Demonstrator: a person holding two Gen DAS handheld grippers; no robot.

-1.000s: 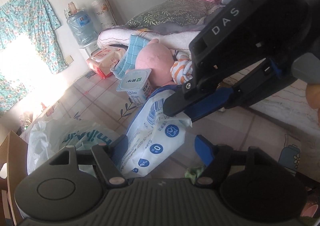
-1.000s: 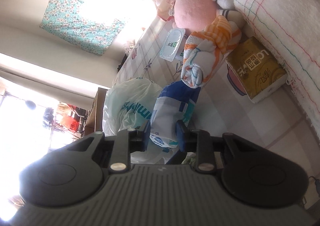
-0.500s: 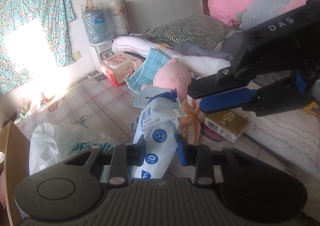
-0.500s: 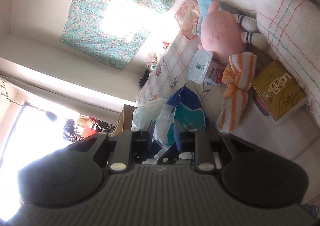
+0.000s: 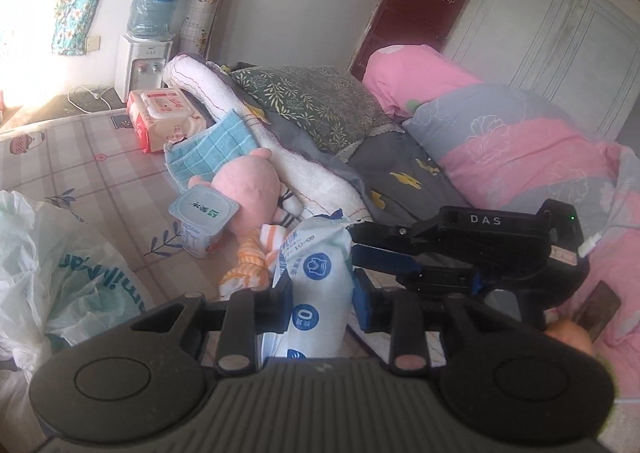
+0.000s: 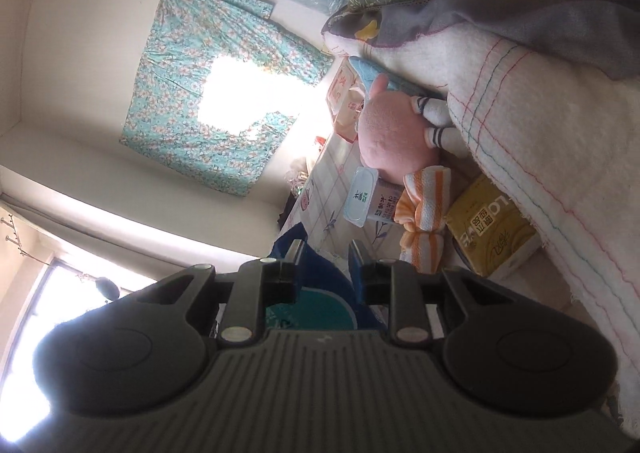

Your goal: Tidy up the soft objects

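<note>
A soft white-and-blue wipes pack [image 5: 316, 253] is held up above the floor mat between both grippers. My left gripper [image 5: 320, 293] is shut on its lower half, with the pads pressing its sides. The right gripper [image 5: 354, 243] comes in from the right in the left wrist view and pinches the pack's top edge. In the right wrist view the right gripper [image 6: 324, 265] is shut on the pack's dark blue and teal end [image 6: 312, 305]. On the mat behind lie a pink plush [image 5: 248, 197], an orange-striped cloth [image 5: 248, 265] and a blue checked towel [image 5: 216, 145].
A yogurt cup [image 5: 202, 221] stands by the plush. A white plastic bag [image 5: 60, 265] lies at the left. A yellow tissue box [image 6: 492, 229] sits against the white blanket [image 6: 540, 125] at the bed's edge. A red-and-white wipes pack [image 5: 164, 113] and a water dispenser [image 5: 140, 65] are by the wall.
My left gripper went from open around the pack to shut on it, then rose and rolled. The right gripper kept its hold and swung sideways with the pack.
</note>
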